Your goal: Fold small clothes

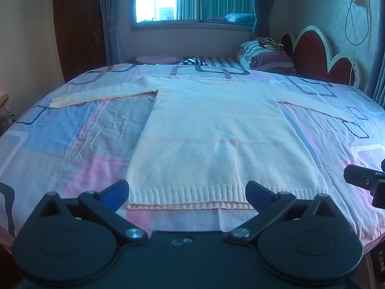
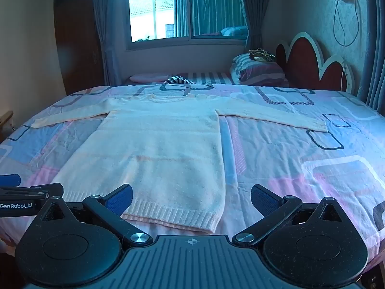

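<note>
A cream knit sweater (image 1: 211, 139) lies flat on the bed, front up, both sleeves spread out sideways, ribbed hem nearest me. It also shows in the right wrist view (image 2: 158, 149). My left gripper (image 1: 187, 192) is open and empty, its blue pads at the hem's left and right ends, just above the bed. My right gripper (image 2: 191, 198) is open and empty, at the hem's right corner. The right gripper's body shows at the right edge of the left wrist view (image 1: 368, 180); the left gripper shows at the left edge of the right wrist view (image 2: 21, 197).
The bed carries a pink and blue patterned sheet (image 1: 72, 144). Striped pillows (image 1: 262, 55) and a red headboard (image 1: 320, 55) are at the far right. A striped garment (image 2: 176, 80) lies behind the sweater. A window (image 1: 192, 0) and a dark door (image 1: 77, 29) are beyond.
</note>
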A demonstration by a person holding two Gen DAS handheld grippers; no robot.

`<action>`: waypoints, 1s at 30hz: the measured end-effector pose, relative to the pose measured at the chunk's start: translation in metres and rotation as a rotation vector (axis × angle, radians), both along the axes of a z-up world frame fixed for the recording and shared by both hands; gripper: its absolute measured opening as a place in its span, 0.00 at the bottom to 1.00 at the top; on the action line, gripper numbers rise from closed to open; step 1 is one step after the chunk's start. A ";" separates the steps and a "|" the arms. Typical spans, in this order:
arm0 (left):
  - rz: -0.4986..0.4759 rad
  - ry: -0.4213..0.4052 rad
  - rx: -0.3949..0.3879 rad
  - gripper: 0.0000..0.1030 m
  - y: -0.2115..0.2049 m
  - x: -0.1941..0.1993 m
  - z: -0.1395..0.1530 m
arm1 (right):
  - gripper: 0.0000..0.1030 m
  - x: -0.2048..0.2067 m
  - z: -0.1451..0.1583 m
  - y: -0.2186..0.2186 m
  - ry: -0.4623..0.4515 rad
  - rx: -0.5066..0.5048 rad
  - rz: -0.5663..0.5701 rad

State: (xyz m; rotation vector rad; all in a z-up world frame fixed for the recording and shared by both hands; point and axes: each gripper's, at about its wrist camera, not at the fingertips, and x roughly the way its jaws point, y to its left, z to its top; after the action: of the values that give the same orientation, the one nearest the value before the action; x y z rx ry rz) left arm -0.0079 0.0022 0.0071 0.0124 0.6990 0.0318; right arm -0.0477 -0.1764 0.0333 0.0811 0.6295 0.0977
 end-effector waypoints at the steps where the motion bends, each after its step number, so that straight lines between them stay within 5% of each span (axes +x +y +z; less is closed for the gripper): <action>1: 0.000 0.000 -0.001 0.99 0.000 0.000 0.000 | 1.00 -0.001 0.000 0.000 -0.019 0.007 -0.001; 30: -0.001 -0.002 0.005 0.99 -0.002 -0.001 0.001 | 1.00 0.000 0.001 -0.002 -0.013 0.003 -0.003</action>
State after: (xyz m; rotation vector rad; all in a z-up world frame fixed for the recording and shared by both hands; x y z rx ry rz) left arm -0.0089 -0.0001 0.0085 0.0175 0.6971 0.0329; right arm -0.0477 -0.1781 0.0345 0.0843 0.6158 0.0964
